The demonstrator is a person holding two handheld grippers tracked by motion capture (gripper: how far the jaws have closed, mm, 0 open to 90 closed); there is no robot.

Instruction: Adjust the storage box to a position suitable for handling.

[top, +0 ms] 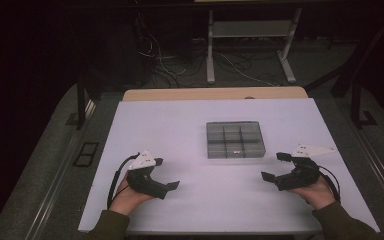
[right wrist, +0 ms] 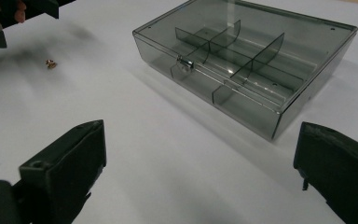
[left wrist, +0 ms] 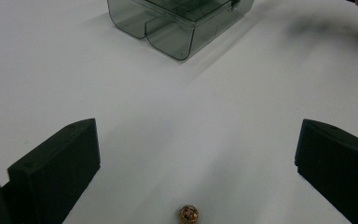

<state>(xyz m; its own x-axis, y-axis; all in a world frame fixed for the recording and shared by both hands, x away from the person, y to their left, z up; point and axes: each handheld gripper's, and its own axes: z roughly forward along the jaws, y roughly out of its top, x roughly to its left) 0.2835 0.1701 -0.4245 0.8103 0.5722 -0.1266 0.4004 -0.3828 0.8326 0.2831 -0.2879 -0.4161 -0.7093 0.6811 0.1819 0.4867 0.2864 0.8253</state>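
smoky box [top: 235,139] sits shut between 2 released grippers, bead [left wrist: 188,214] by left gripper [top: 167,173].

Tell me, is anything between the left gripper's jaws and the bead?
Nothing. In the left gripper view the bead lies on bare white table between the open jaws of the left gripper.

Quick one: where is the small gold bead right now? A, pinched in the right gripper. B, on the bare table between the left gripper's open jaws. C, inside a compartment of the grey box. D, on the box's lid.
B: in the left gripper view the bead lies on the white table, between the wide-open jaws of the left gripper and apart from the box.
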